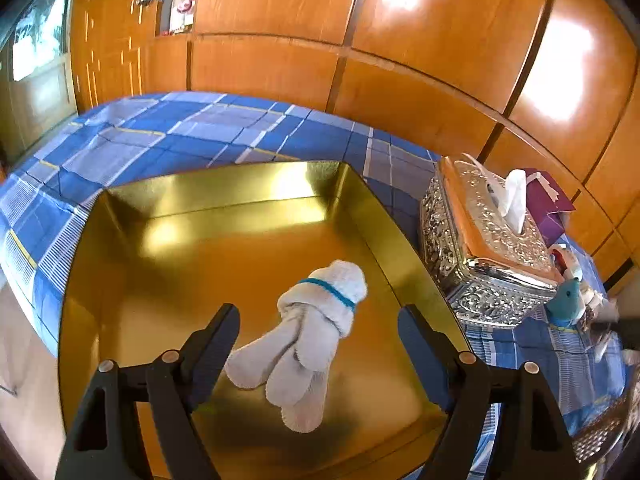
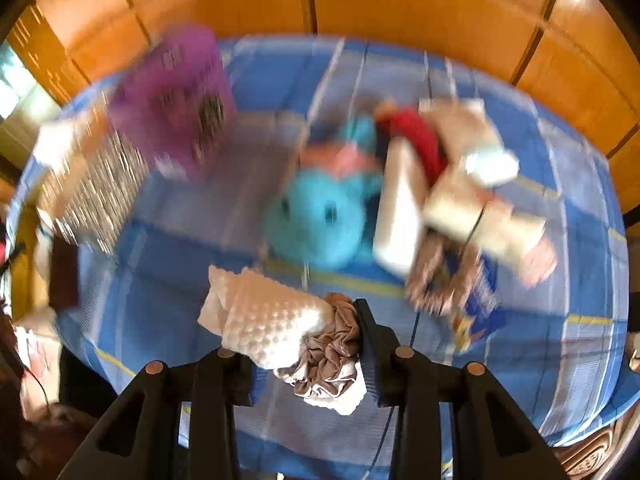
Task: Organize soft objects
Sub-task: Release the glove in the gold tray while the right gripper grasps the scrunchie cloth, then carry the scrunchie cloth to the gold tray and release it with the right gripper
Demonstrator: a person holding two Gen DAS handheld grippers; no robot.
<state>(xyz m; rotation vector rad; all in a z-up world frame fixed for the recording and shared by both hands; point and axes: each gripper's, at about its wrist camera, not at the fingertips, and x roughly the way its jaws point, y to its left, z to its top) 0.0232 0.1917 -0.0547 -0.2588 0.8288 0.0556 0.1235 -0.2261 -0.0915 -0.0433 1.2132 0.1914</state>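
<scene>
In the left wrist view a rolled pair of white socks (image 1: 312, 340) with a teal band lies in a shiny gold tray (image 1: 168, 264) on the blue checked bedspread. My left gripper (image 1: 320, 344) is open and hovers just above the socks, one finger on each side. In the right wrist view my right gripper (image 2: 304, 356) is shut on a cream bumpy cloth with a brown ruffled edge (image 2: 280, 320) and holds it above the bed. Beyond it, blurred, lie a teal plush toy (image 2: 316, 216) and a heap of other soft items (image 2: 452, 184).
A silver embossed tissue box (image 1: 480, 248) stands right of the tray, with a purple bag (image 1: 548, 200) and the teal plush (image 1: 566, 296) behind it. A purple bag (image 2: 176, 100) and the silver box (image 2: 92, 188) appear blurred at left. Wooden wardrobe panels (image 1: 400, 60) back the bed.
</scene>
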